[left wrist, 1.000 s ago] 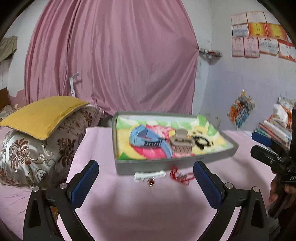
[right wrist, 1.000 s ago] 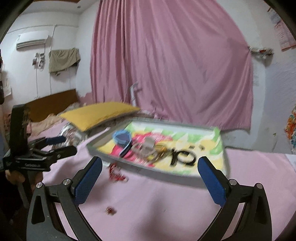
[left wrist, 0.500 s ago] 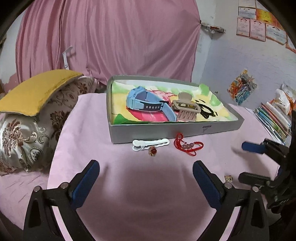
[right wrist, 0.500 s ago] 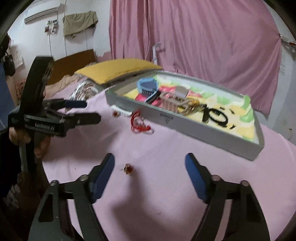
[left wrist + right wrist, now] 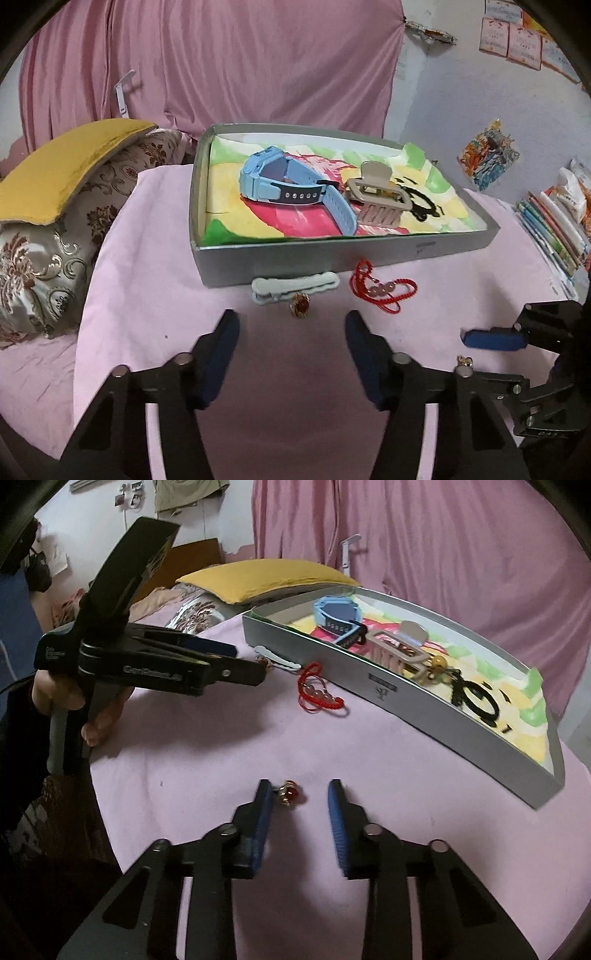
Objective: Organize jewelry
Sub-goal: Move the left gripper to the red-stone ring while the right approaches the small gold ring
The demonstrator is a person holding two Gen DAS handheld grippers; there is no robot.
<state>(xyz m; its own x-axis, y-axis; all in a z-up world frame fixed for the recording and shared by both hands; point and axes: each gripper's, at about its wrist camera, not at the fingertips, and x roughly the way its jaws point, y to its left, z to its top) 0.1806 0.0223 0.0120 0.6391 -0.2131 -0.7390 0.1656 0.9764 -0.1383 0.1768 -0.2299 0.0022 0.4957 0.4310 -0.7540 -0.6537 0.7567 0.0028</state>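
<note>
From the left wrist view, the shallow grey cardboard tray (image 5: 332, 254) with a glossy printed liner already holds a light-blue rubber-strapped watch (image 5: 291, 184), a beige plastic claw clip (image 5: 376, 199) and black hair ties (image 5: 421, 203). Left outside, on the soft pink cloth (image 5: 155, 295), are a white scalloped plastic hair clip (image 5: 293, 286) touching the tray's front wall, a gold ring with a red stone (image 5: 300, 304) just at its 6 o'clock, and a red braided cord bracelet with pale pink beads (image 5: 382, 290) at the hair clip's 3 o'clock. So about half looks done. The left gripper (image 5: 291, 332) is partly open and empty, its blue pads flanking a spot just short of the ring.

From the right wrist view, the right gripper (image 5: 300, 799) is also partly open, holding nothing; a second small gold piece with a red stone (image 5: 290, 794) lies between its pads, close against the left one. The tray sits at 1 o'clock, the bracelet at 12.
</note>
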